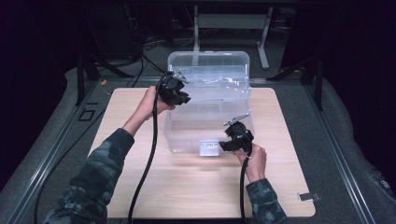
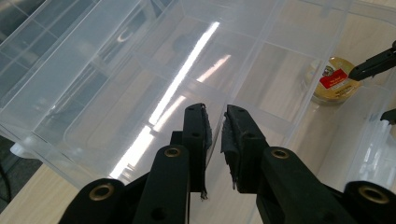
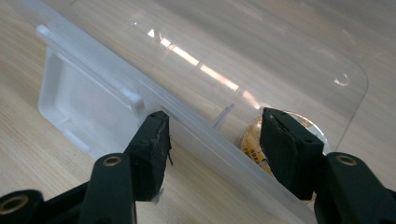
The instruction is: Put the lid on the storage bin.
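Small round gold-lidded tin inside clear plastic organiser box, just beyond right gripper (half-open, straddling front rim); left gripper farther, shut, empty.

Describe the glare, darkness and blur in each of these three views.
High view: dark surroundings frame the lit wooden table; the clear plastic box looks washed out. Left gripper view: a long white glare streak crosses the tray; the round tin stays legible. Right gripper view: broken reflections run along the box's wall, and the near jaws look soft.
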